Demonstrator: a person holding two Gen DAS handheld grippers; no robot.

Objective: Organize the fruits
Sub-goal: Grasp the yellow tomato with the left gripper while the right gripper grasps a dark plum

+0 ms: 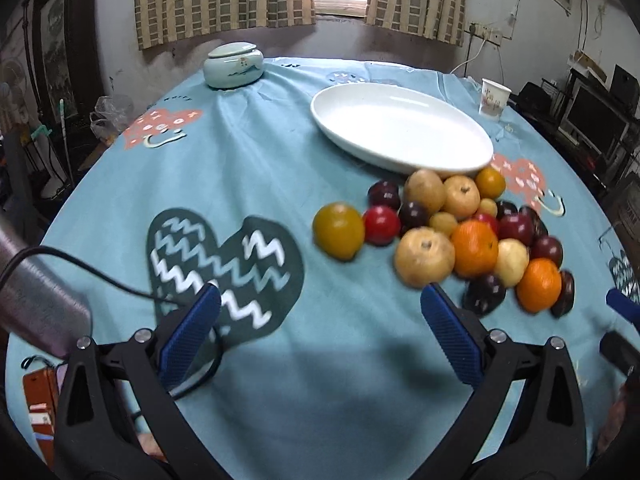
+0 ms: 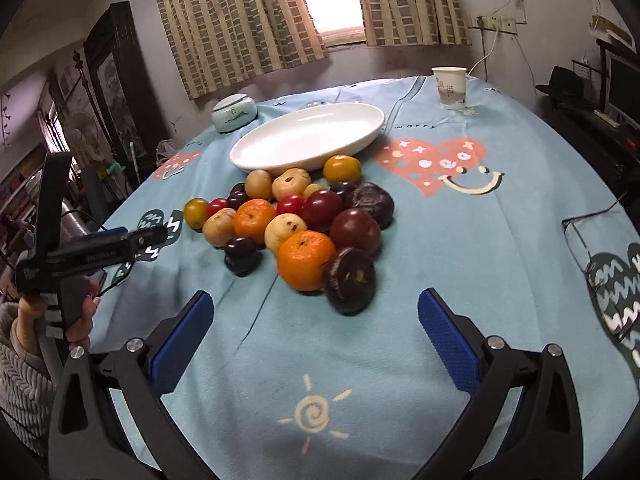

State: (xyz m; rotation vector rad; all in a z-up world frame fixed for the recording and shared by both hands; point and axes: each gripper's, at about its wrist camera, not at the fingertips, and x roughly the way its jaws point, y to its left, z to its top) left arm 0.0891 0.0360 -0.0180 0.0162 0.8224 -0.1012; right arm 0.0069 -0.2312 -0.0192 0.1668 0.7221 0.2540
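A pile of fruits lies on the blue tablecloth in front of a white oval plate point(image 1: 400, 128), which also shows in the right wrist view point(image 2: 308, 136). The pile holds oranges point(image 2: 306, 260), pale pears point(image 1: 424, 256), dark plums point(image 2: 350, 280) and a yellow-green fruit point(image 1: 338, 230). The plate holds nothing. My left gripper point(image 1: 320, 320) is open and empty, just short of the pile, to its left. My right gripper point(image 2: 316, 320) is open and empty, just in front of the nearest plum and orange. The left gripper also shows from the side in the right wrist view point(image 2: 96, 254).
A pale green lidded jar point(image 1: 234, 64) stands at the far left of the table. A paper cup point(image 2: 450, 88) stands at the far right. Eyeglasses point(image 2: 592, 236) lie at the right edge. A black cable point(image 1: 100, 276) and an orange box point(image 1: 38, 404) lie near the left gripper.
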